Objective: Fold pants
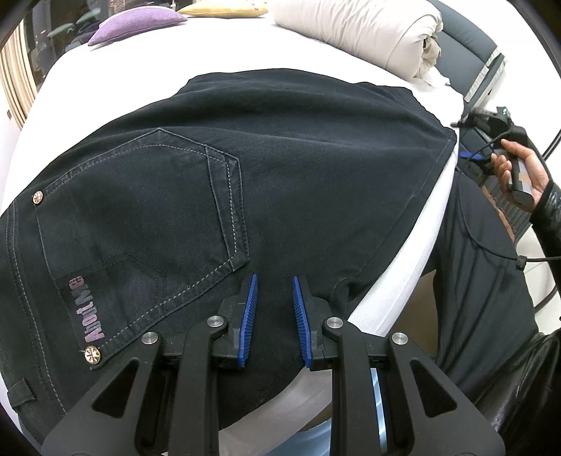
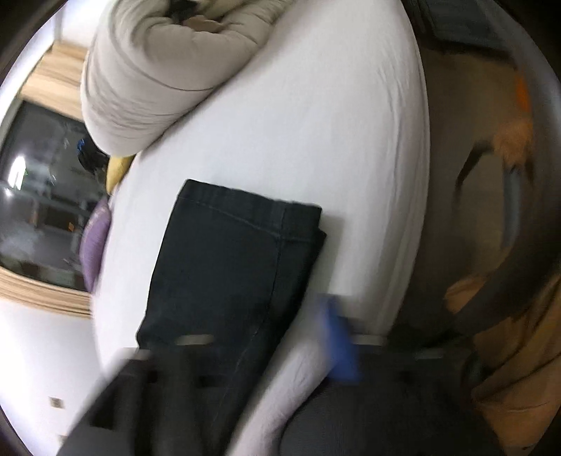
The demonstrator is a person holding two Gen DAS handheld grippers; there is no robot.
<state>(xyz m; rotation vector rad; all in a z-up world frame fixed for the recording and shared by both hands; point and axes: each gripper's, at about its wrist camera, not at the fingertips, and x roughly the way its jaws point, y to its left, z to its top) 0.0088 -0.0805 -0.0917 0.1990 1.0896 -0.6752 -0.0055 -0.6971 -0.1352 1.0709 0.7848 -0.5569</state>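
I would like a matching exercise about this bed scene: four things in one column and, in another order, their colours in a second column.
Things:
1. pants
2. round cushion
3. rolled duvet
4. finger pads of the left hand-held gripper

Colours:
A. blue
B. beige
C. dark navy, nearly black
D. purple

Pairs: 1-C, 2-D, 3-B, 4-A
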